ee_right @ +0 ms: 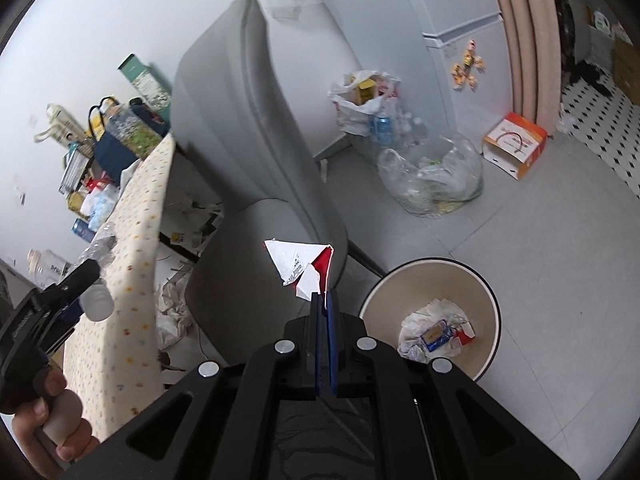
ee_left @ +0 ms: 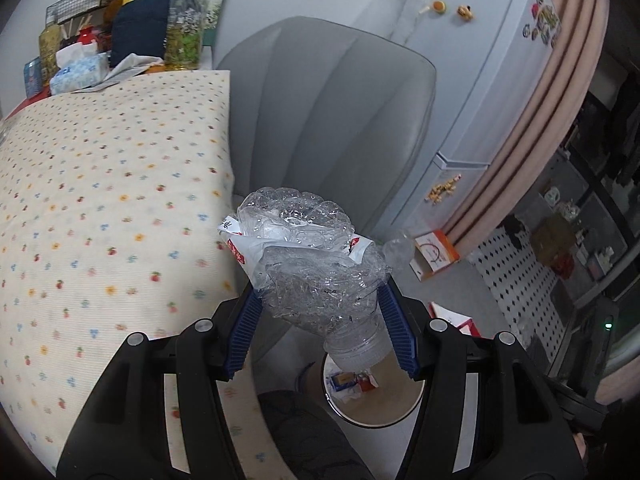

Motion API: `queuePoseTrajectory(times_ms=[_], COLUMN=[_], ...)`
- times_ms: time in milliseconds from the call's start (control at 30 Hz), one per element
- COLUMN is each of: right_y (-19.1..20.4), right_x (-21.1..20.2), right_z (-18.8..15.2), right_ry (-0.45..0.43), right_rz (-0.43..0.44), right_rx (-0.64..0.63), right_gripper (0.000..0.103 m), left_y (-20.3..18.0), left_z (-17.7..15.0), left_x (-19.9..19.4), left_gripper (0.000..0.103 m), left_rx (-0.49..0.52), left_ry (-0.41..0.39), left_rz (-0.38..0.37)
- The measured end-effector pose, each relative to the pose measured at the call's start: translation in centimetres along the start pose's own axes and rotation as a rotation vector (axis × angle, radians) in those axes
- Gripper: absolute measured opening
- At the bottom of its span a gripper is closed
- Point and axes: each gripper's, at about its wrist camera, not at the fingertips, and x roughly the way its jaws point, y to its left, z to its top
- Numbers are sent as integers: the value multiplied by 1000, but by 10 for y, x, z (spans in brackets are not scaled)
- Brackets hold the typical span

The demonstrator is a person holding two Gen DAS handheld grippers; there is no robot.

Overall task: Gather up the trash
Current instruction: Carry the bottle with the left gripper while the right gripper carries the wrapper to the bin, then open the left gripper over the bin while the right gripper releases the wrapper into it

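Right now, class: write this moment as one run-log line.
left gripper: shut on crushed plastic bottle | right gripper: shut on torn paper wrapper | trash bin: on floor, holds some trash

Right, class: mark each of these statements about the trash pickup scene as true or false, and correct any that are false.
1. The left claw holds a crushed clear plastic bottle. True.
2. The right claw is wide open and holds nothing. False: it is shut on a torn red and white wrapper.
3. The round bin on the floor already has rubbish in it. True.
4. The bottle's cap end points away from the camera. False: its white cap end points toward the camera, above the bin.
5. The chair beside the table is bright red. False: it is grey.
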Motion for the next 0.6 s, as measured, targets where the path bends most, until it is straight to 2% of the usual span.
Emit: queuePoseTrajectory(times_ms=[67, 100, 133, 167, 200, 267, 333, 400, 600], right_y=[-11, -16, -21, -23, -26, -28, -35, -41, -57], right_x=[8, 11, 11, 8, 5, 1, -2, -7, -23], right_z=[-1, -2, -3, -4, -4, -3, -2, 0, 2], right_ry=[14, 23, 16, -4, -21, -27, -32, -47, -73], right_rz=[-21, -27, -37, -54, -65, -70, -71, -79, -89], right_rx=[27, 42, 57, 63, 57, 52, 68, 77, 100], right_gripper=[9, 21, 49, 59, 64, 64, 74, 79, 84], left_y=[-5, -8, -9, -11, -13, -17, -20, -25, -49], left_z=[-1, -1, -2, -2, -2, -3, -4, -5, -10], left_x=[3, 5, 6, 7, 9, 12, 16, 20, 35], left_gripper=[58, 58, 58, 58, 58, 58, 58, 58, 58], left_rx=[8, 14, 17, 22, 28, 35, 41, 52, 98], left_ry=[9, 15, 19, 22, 27, 37, 49, 61, 104], left_rz=[-5, -7, -8, -10, -13, -19, -27, -36, -71])
